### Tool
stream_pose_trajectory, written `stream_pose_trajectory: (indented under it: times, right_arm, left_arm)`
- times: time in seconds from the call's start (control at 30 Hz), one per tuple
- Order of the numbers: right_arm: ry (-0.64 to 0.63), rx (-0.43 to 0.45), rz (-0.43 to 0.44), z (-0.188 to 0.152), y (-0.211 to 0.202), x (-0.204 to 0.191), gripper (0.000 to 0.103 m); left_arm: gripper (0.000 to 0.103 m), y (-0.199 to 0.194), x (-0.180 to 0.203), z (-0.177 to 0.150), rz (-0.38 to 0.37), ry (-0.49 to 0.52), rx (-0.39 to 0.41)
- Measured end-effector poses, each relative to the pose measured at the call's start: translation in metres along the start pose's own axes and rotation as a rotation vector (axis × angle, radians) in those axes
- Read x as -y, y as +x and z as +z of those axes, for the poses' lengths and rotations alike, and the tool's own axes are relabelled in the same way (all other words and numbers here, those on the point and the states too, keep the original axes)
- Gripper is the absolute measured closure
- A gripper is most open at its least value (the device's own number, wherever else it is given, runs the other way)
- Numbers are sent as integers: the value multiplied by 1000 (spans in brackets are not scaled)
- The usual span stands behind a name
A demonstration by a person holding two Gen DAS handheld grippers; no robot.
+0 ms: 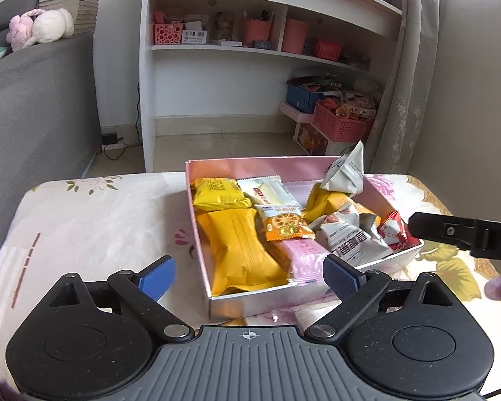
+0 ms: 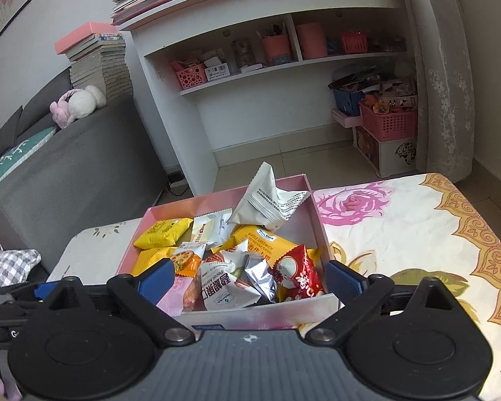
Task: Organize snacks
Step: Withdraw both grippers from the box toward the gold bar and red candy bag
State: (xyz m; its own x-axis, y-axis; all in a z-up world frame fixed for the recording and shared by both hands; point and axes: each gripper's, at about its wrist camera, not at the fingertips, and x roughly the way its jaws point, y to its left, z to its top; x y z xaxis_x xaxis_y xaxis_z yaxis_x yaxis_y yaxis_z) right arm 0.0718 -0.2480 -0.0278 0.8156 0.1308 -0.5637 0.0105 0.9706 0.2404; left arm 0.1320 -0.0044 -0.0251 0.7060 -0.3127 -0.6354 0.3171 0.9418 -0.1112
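— What holds the snacks?
— A shallow pink cardboard box [image 1: 285,163] on the floral cloth [image 1: 93,220], packed with crinkly foil packets [image 2: 257,275] and smooth yellow pouches [image 1: 240,250].
— The claws?
— Left gripper [image 1: 248,279] and right gripper [image 2: 250,280] both spread, nothing pinched.
— Differences?
— Only the right view shows the red packet's [image 2: 297,275] front.

Both wrist views close, angled down, sharing snack box [image 1: 237,304] from near side.
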Motion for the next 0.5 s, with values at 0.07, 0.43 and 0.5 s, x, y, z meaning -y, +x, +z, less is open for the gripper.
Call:
stream_pose_trajectory:
  times: [0.07,0.43,0.5]
  right_arm:
    - [-23,-4,-2,-2,-4,0,9]
    - [-115,-33,-22,-19,-15,-2,7]
    - [-134,-38,-17,-22,-16,-5,7]
  left_arm:
    - [7,-3,-7,-4,15,22,-8]
    - [5,-5,-37,-30,45,142,-42]
    - [5,-1,-37,-33,30,183,-40]
